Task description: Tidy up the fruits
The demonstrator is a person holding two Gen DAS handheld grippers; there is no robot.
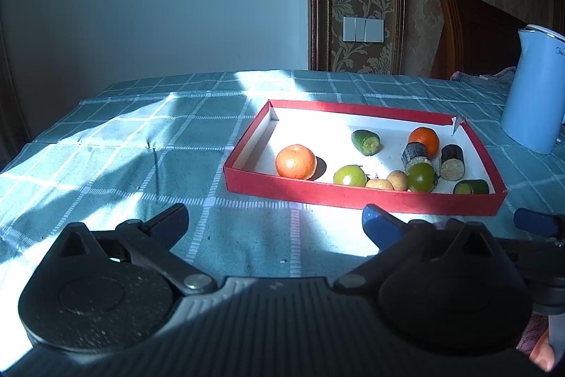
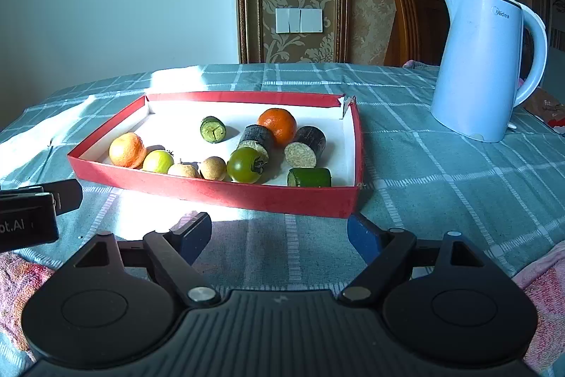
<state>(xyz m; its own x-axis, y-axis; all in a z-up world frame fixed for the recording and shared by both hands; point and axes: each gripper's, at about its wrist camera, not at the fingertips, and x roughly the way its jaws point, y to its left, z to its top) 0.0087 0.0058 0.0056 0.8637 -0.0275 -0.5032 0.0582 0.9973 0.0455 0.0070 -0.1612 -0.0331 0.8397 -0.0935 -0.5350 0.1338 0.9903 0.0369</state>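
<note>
A red tray [image 2: 212, 189] with a white floor lies on the checked tablecloth. It holds two oranges [image 2: 127, 149] [image 2: 278, 125], a pale green tomato [image 2: 158, 161], a dark green tomato [image 2: 244, 165], two brown longans [image 2: 213, 168], cucumber pieces [image 2: 309, 178] and dark eggplant pieces [image 2: 305, 145]. My right gripper [image 2: 279, 230] hovers open just before the tray's near wall, with nothing between its fingers. My left gripper [image 1: 275, 221] is open and empty too, short of the tray [image 1: 353, 196] and left of its middle. The nearest orange [image 1: 295, 161] sits ahead of it.
A pale blue kettle [image 2: 483, 66] stands to the right of the tray, near the far edge. A wooden chair back [image 2: 413, 20] rises behind the table. Pink cloth [image 2: 543, 292] lies at the near edge. Sunlit cloth [image 1: 123, 143] spreads left of the tray.
</note>
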